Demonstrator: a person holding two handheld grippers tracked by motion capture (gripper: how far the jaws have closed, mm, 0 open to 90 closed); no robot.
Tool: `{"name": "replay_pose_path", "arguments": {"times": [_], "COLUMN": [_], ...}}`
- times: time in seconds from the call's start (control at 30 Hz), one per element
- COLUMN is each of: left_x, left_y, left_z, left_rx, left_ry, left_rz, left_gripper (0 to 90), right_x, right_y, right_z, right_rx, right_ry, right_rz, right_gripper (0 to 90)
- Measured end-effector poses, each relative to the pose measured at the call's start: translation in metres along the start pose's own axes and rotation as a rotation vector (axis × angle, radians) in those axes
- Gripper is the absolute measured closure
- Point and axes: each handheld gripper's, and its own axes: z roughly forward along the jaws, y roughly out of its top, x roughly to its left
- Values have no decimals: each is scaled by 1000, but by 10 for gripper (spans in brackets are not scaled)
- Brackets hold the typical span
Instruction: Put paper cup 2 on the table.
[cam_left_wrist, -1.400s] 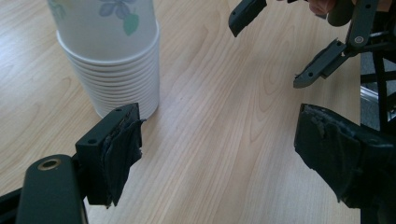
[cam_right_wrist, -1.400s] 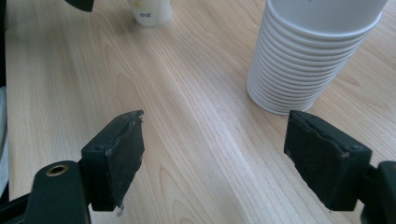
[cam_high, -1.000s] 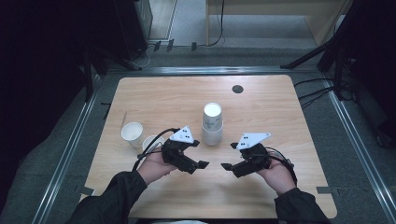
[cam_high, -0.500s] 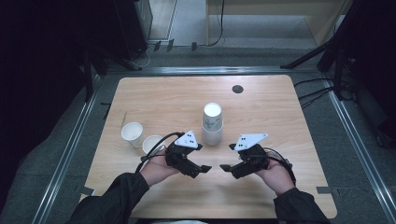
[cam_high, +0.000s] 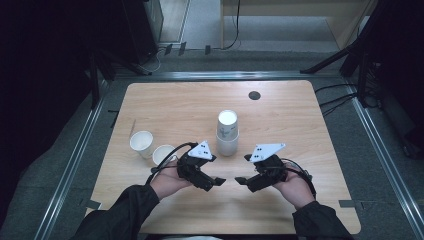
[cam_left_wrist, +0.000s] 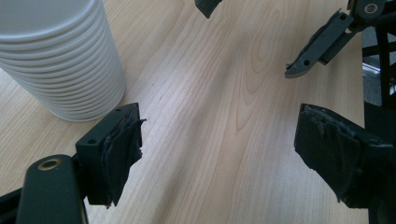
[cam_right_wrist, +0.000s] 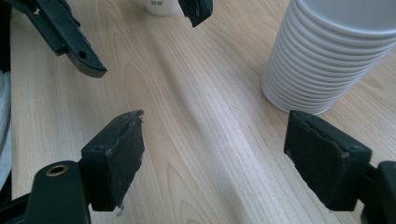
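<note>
Wooden table (cam_high: 180, 105) bears a cup stack (cam_high: 227, 133) and two empty cups (cam_high: 141, 143), both tools (cam_high: 219, 181) spread, holding nothing.

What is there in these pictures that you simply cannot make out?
- Printing on the stack of cups: too small to read in the high view.
- The stack's top: cut off by the upper edge in the left gripper view.
- The nearer single cup: partly hidden by the left gripper and its cable in the high view.
- The round dark spot on the table: too small to tell what it is.
</note>
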Motion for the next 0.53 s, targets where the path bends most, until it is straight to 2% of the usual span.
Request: {"name": "replay_pose_path", "arguments": {"times": [0.53], "left_x": [0], "left_y": [-1], "left_z": [2], "left_rx": [15], "left_ry": [-5], "left_rz": [5], "left_gripper": [151], "right_x": [0], "right_y": [0], "right_z": [1], "right_rx": [2], "right_ry": [8], "right_rz": [-10], "right_gripper": [201]}}
